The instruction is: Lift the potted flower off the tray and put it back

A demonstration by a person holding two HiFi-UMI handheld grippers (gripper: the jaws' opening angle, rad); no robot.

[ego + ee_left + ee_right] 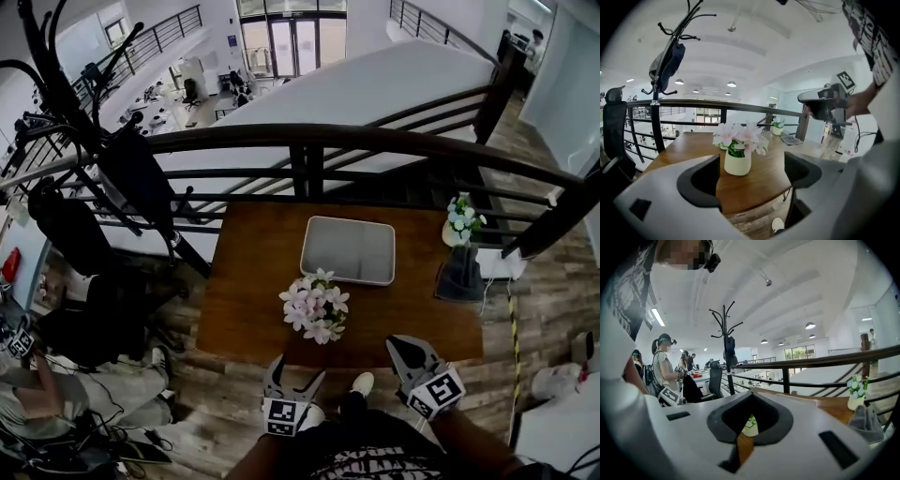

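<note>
The potted flower stands straight up on the brown table. Its little white pot is at the bottom and its pale pink blooms point up. It is off the tray, just beside the tray's near edge, on the side closest to the person. The tray is a pale, flat box with round corners, and it lies near the far side of the table. The left hand-held gripper is held near the table's front edge with its jaws wide apart. It holds nothing, and the potted flower is in front of it but well apart from it. The right hand-held gripper is a bit to the right, also at the table's front edge. Its jaws are closed together with nothing in them. Each hand-held gripper has a cube with black and white square marks. A second small flower pot stands at the right end of the table. A dark railing runs behind the table.
</note>
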